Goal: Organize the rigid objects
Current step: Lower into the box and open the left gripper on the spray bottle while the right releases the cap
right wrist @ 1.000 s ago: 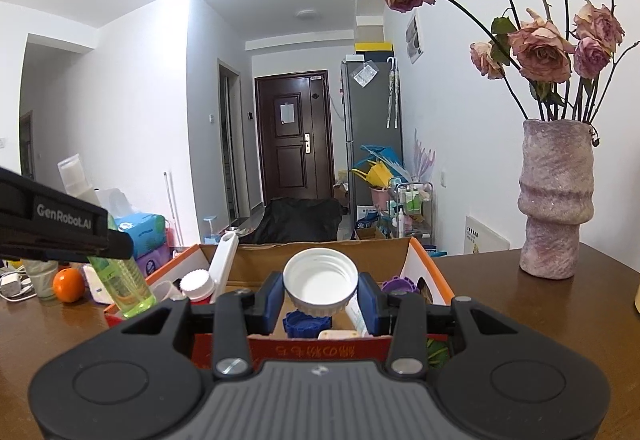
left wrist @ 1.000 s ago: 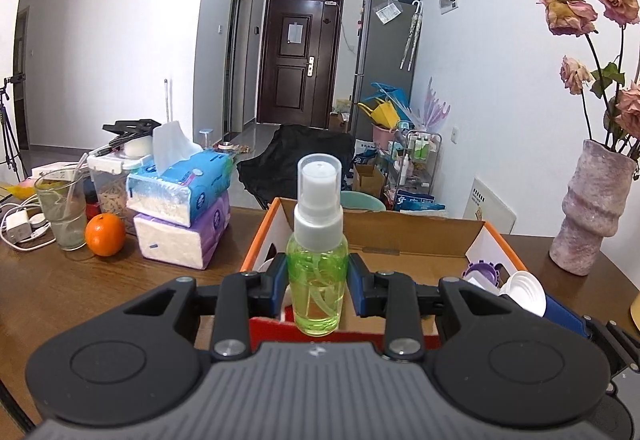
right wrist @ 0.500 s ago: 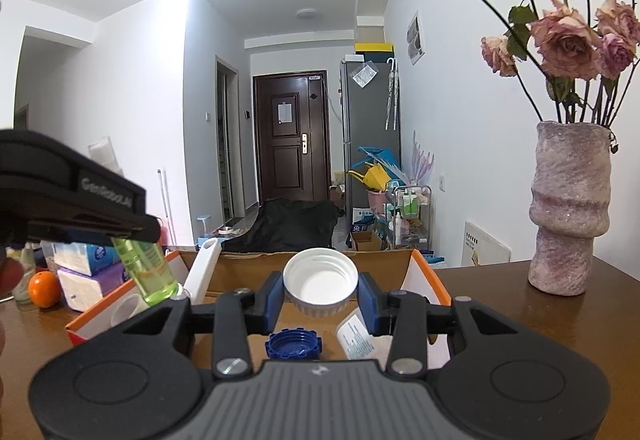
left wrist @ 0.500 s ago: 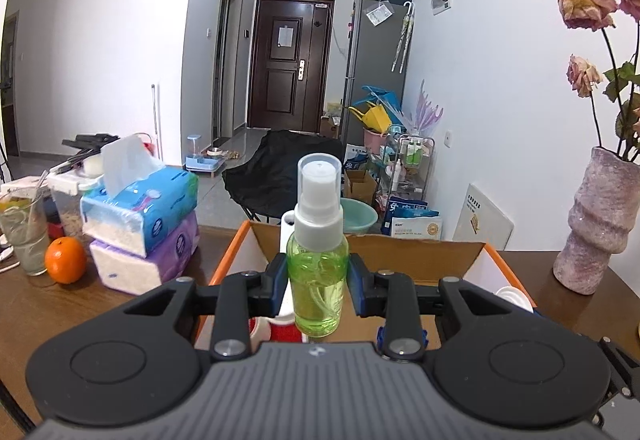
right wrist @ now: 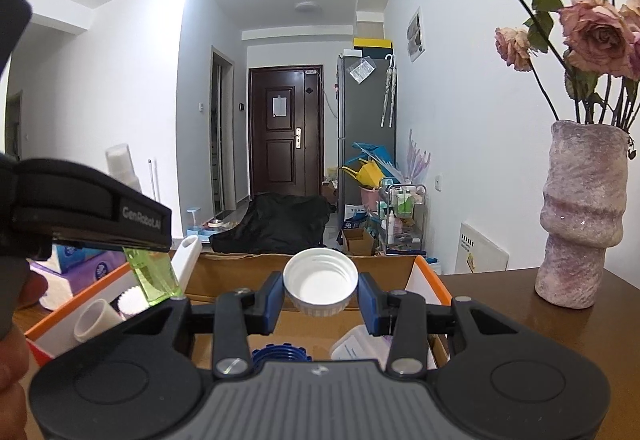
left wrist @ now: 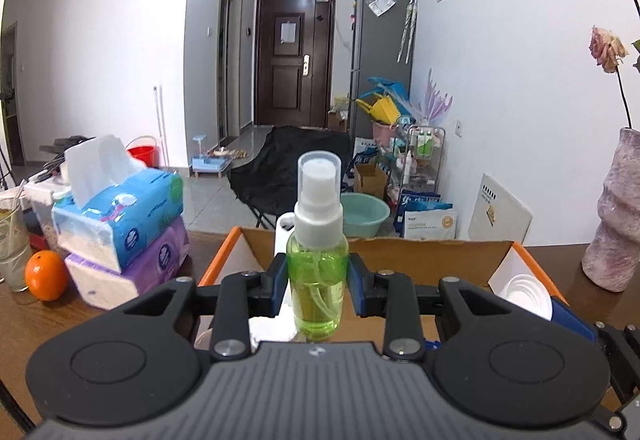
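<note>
My left gripper (left wrist: 318, 290) is shut on a small green spray bottle (left wrist: 318, 280) with a white pump top, held upright over the near left part of an open cardboard box (left wrist: 432, 260). My right gripper (right wrist: 320, 298) is shut on a white screw cap (right wrist: 320, 282), its hollow side facing me, above the same box (right wrist: 312, 266). In the right wrist view the left gripper (right wrist: 92, 215) crosses at the left with the green spray bottle (right wrist: 154, 276) hanging under it. The box holds a blue ring cap (right wrist: 280, 354), a white tube (right wrist: 94, 320) and a white bottle (right wrist: 186, 260).
Stacked tissue packs (left wrist: 124, 224), an orange (left wrist: 46, 276) and a glass (left wrist: 12, 248) stand on the brown table left of the box. A pink vase (right wrist: 580, 215) with dried roses stands at the right. A hand (right wrist: 12, 344) shows at the left edge.
Both grippers have moved forward over the box with their loads still held. The tissue packs and orange slid left in the left wrist view; the vase slid right.
</note>
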Action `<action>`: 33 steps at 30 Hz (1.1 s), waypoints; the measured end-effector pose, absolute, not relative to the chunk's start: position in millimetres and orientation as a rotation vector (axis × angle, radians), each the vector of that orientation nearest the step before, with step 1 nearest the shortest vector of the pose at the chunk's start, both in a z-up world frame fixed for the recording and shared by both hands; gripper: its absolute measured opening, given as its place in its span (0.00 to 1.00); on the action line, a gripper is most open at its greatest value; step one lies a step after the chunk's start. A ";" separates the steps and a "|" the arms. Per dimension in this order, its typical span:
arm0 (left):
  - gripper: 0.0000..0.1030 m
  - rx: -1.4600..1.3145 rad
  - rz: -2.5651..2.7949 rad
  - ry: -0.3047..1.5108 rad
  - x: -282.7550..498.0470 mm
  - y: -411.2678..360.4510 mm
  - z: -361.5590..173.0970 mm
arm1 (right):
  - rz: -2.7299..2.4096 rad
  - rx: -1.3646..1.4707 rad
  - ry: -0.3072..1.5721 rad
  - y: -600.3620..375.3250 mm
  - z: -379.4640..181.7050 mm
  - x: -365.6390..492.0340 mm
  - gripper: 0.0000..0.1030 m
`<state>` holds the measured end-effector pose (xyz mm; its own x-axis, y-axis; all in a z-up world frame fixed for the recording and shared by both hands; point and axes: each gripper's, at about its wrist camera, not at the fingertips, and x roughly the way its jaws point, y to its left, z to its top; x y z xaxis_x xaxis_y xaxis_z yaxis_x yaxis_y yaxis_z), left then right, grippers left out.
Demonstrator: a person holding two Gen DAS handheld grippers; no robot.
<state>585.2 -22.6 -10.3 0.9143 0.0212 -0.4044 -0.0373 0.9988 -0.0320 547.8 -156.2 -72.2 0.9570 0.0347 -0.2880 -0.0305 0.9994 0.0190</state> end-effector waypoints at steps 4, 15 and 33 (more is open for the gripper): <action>0.31 -0.014 0.038 0.395 587.8 -26.0 -12.8 | 0.030 -0.001 0.307 -152.3 -76.5 561.6 0.38; 0.31 -0.032 -0.017 0.371 590.8 -24.3 -15.1 | 0.033 -0.008 0.329 -149.8 -80.7 569.8 0.38; 1.00 -0.016 0.021 0.363 585.1 -17.0 -11.1 | 0.033 0.030 0.385 -163.6 -78.9 573.2 0.93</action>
<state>585.1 -17.0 -11.1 0.9347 0.0173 -0.3549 -0.0232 0.9997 -0.0123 573.2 -163.6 -78.9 0.9262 0.0377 -0.3752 -0.0264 0.9990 0.0351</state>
